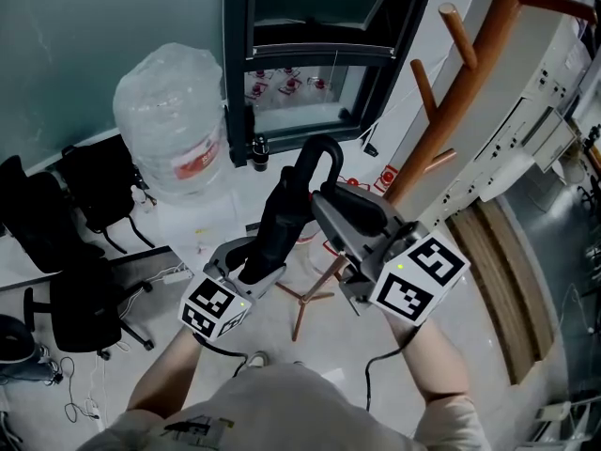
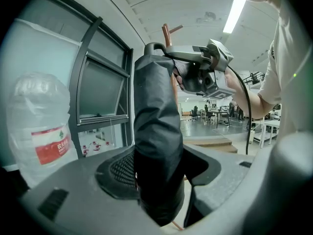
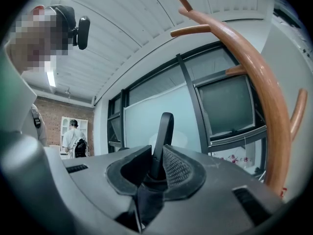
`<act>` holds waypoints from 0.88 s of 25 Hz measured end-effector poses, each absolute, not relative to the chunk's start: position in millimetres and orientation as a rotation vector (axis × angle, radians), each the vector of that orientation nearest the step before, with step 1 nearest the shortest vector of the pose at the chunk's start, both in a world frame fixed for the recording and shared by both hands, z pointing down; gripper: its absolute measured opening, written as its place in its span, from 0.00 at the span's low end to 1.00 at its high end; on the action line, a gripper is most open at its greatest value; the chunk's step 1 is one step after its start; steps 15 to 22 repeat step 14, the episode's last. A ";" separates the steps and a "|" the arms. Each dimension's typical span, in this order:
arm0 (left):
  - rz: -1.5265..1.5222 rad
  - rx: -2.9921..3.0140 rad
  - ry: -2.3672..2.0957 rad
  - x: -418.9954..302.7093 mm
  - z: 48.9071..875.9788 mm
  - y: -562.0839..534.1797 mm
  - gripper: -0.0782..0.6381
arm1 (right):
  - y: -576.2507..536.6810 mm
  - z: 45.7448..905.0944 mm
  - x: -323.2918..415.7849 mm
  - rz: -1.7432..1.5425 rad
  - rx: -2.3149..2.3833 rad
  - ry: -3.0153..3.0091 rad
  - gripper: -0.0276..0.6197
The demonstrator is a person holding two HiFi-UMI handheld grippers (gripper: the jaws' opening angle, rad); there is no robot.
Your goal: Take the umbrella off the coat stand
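A folded black umbrella (image 1: 286, 200) stands nearly upright between my two grippers, apart from the orange wooden coat stand (image 1: 470, 83) to its right. My left gripper (image 1: 258, 266) is shut wide on the rolled cloth body low down, which fills the left gripper view as the umbrella (image 2: 156, 131) between the pads of the left gripper (image 2: 157, 182). My right gripper (image 1: 329, 200) is shut on the curved black handle (image 1: 324, 153) at the top. In the right gripper view the handle (image 3: 164, 131) rises from between the pads of the right gripper (image 3: 155, 168), with the coat stand (image 3: 264, 92) curving at the right.
A large water jug (image 1: 174, 120) stands at the left by a dark window frame (image 1: 310, 54). Black office chairs (image 1: 75, 252) crowd the lower left. A wooden tripod foot (image 1: 305, 299) rests on the floor below the grippers. The stand's pegs (image 1: 460, 36) jut out toward the umbrella.
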State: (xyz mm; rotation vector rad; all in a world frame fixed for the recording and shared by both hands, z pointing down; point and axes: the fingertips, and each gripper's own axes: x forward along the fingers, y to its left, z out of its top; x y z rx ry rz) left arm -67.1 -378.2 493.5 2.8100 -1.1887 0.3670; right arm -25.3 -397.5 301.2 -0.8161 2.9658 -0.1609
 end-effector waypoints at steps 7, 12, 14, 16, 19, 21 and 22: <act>0.381 2.818 -1.184 -66.5 492.4 -374.0 0.48 | -392.1 300.3 -22.7 -0.152 -0.826 2.962 0.15; 0.388 2.816 -1.184 -65.1 492.0 -371.1 0.48 | -389.0 299.8 -21.4 -0.144 -0.828 2.967 0.15; 0.389 2.815 -1.184 -64.5 491.9 -369.7 0.48 | -387.7 299.9 -20.7 -0.144 -0.829 2.969 0.15; 0.389 2.815 -1.184 -64.5 491.9 -369.7 0.48 | -387.7 299.9 -20.7 -0.144 -0.829 2.969 0.15; 0.389 2.815 -1.184 -64.5 491.9 -369.7 0.48 | -387.7 299.9 -20.7 -0.144 -0.829 2.969 0.15; 0.389 2.815 -1.184 -64.5 491.9 -369.7 0.48 | -387.7 299.9 -20.7 -0.144 -0.829 2.969 0.15; 0.389 2.815 -1.184 -64.5 491.9 -369.7 0.48 | -387.7 299.9 -20.7 -0.144 -0.829 2.969 0.15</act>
